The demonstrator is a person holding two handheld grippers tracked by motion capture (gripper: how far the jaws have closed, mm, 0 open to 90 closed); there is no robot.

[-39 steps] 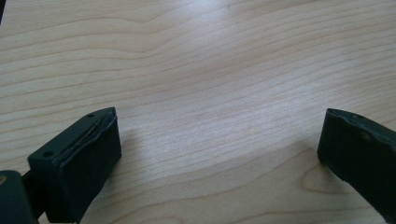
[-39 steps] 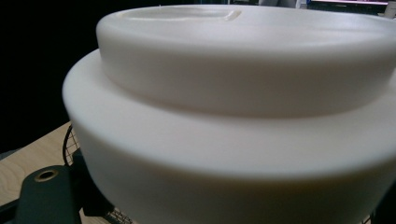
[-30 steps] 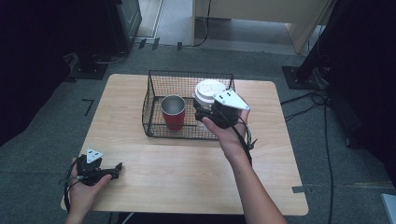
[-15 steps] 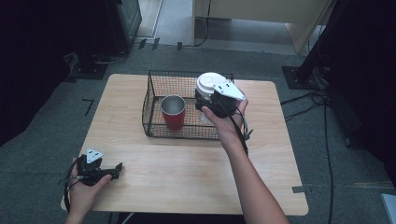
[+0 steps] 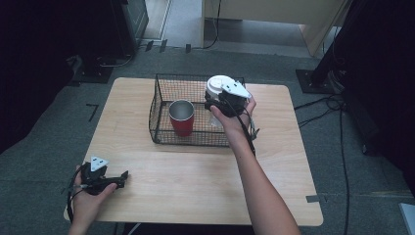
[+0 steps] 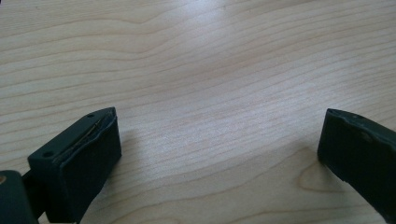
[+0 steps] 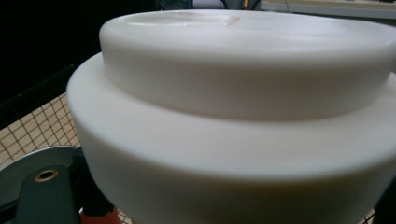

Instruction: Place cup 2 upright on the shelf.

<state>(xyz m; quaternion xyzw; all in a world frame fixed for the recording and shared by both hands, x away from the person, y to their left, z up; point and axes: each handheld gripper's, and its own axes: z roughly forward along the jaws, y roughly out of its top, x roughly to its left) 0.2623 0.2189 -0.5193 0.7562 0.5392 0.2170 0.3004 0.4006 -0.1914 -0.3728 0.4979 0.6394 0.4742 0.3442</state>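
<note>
Your right claw (image 5: 218,104) sits over the right half of the wire basket (image 5: 161,117), closed on a clear cup with a white lid (image 5: 217,84). The lid is smooth, matte plastic, round and stepped: a raised flat disc on a wider rim, as the right gripper view (image 7: 243,107) shows close up. The cup's see-through body hangs below your hand, inside the basket. You cannot tell from these pictures whether its base touches the basket floor.

Just to its left in the basket stands a red cup (image 5: 181,117), upright, with a shiny metal rim and a grey inside; its rim also shows in the right gripper view (image 7: 28,168). The basket is black, square-meshed wire with straight walls, set at the far middle of the worktop (image 5: 195,181).

Your left claw (image 5: 122,175) rests at the near left corner of the worktop, well apart from the basket. Its jaws stand wide apart with nothing between them, over pale wood with a wavy grain (image 6: 210,93).
</note>
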